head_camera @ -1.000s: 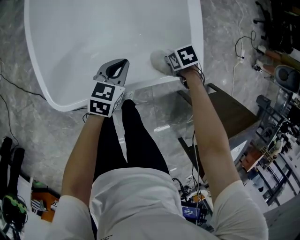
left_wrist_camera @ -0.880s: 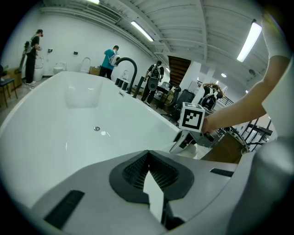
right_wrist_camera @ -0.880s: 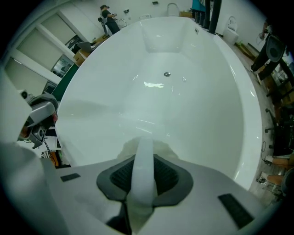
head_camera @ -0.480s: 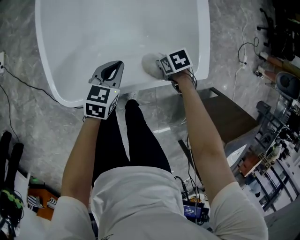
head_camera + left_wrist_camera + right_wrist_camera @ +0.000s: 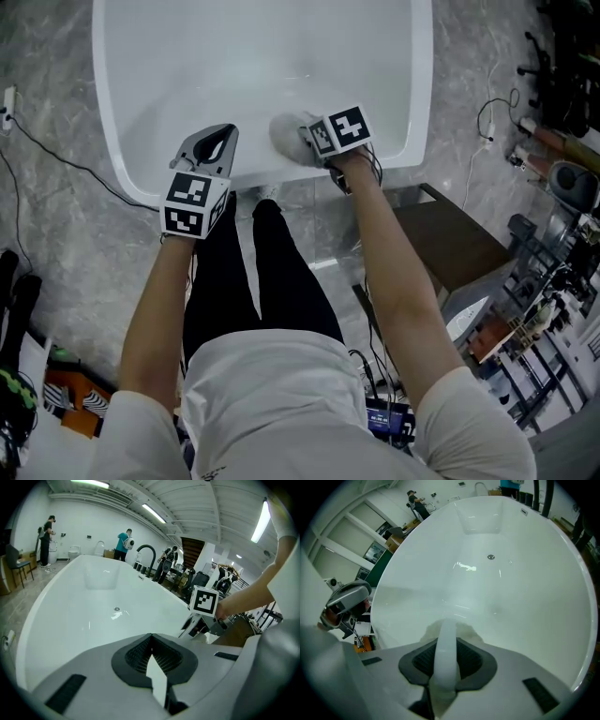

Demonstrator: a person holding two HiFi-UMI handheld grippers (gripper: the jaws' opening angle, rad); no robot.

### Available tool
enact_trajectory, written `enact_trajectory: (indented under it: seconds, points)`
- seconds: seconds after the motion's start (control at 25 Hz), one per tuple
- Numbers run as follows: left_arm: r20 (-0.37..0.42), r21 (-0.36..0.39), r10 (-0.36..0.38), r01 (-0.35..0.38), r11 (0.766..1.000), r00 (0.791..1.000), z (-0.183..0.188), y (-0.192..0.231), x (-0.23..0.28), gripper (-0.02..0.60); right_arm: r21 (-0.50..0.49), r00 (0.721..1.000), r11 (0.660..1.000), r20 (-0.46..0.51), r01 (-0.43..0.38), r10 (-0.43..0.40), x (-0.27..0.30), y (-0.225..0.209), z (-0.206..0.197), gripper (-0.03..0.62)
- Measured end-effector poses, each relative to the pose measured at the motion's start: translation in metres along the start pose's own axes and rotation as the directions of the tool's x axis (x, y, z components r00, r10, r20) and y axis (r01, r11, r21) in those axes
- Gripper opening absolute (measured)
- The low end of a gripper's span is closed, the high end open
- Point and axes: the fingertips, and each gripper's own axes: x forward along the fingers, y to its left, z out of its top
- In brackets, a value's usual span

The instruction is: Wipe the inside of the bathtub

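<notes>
**Bathtub wipe: cloth on near wall, stroke heading left**

Moved since a second ago: the right gripper (image 5: 305,138) and its cloth (image 5: 284,134) have slid left along the near inner wall of the bathtub (image 5: 421,84), away from the right rim. The left gripper (image 5: 223,139) keeps its place by the near rim.

- Right gripper: clamped on the cloth. A pale fold runs up between the jaws, and the wad bulges out beyond them against the tub wall.
- Left gripper: jaws together at the tips and carrying nothing, set over the near rim just left of the cloth and clear of it.
- Bathtub: long axis runs straight away from the person. The drain (image 5: 490,557) sits well ahead of the cloth on the floor of the basin.
- Deciding relation: all remaining surface lies ahead of and below the right gripper, down the wall and on along the tub's length. The right hand is the one in contact. The next stroke probably pushes forward or carries on left toward the idle gripper.
</notes>
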Motion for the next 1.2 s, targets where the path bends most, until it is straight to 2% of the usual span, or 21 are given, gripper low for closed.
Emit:
enact_trajectory:
  seconds: [0.32, 0.64, 1.2]
  points:
    - [0.003, -0.022, 0.037, -0.037, 0.999, 0.999, -0.010, 0.022, -0.017, 0.011, -0.024, 0.999, 0.999, -0.002, -0.036, 0.036, 0.018, 0.034, 0.012, 0.095]
    - [-0.007, -0.062, 0.106, -0.106, 0.992, 0.994, -0.031, 0.057, -0.045, 0.011, -0.059, 0.995, 0.993, 0.011, -0.100, 0.100, 0.042, 0.089, 0.034, 0.095]
    - [0.019, -0.175, 0.269, -0.262, 0.949, 0.963, -0.055, 0.125, -0.104, 0.011, -0.128, 0.979, 0.972, 0.026, -0.199, 0.204, 0.077, 0.183, 0.066, 0.095]
